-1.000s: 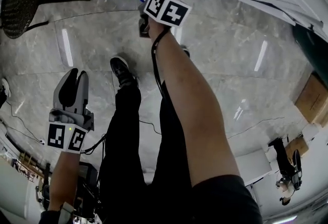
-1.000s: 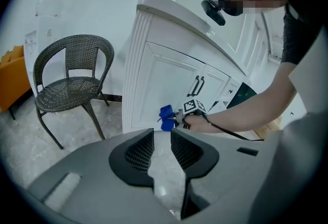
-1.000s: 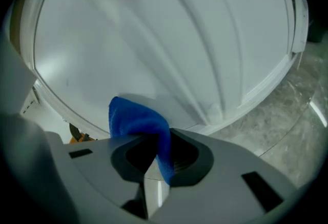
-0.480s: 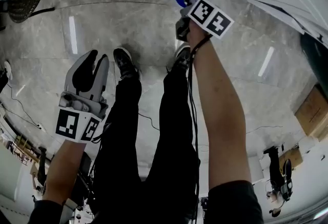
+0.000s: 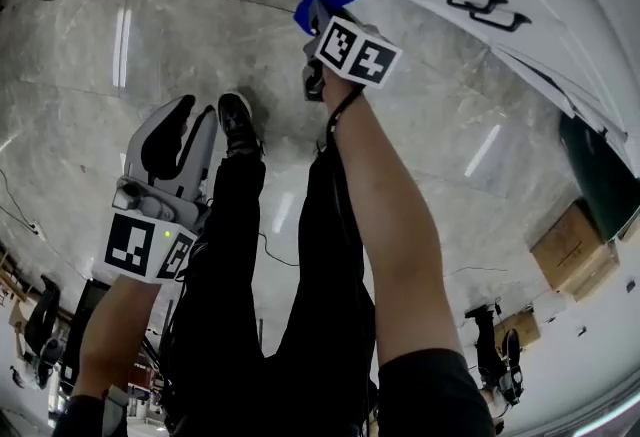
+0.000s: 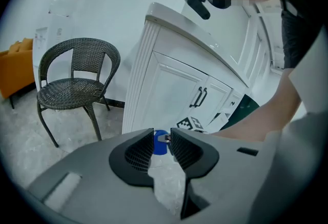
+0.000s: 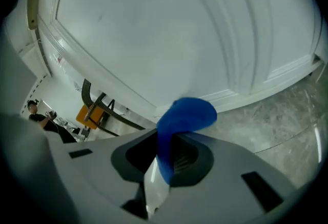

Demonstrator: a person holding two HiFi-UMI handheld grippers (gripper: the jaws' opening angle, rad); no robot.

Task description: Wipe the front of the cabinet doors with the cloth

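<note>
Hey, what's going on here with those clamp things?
A person holds a two-jaw gripper in each hand. The right gripper is shut on a blue cloth, close to the bottom of a white cabinet door; contact is unclear. The left gripper hangs over the floor, open and empty.

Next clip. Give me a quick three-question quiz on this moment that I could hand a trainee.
1. True or false: the left gripper holds the cloth.
2. What stands beside the cabinet in the left gripper view? A) a wicker chair B) a ladder C) a bin
3. Fill in: the cloth is ___ in colour.
Key: 1 false, the right gripper is shut on it; 2 A; 3 blue.
</note>
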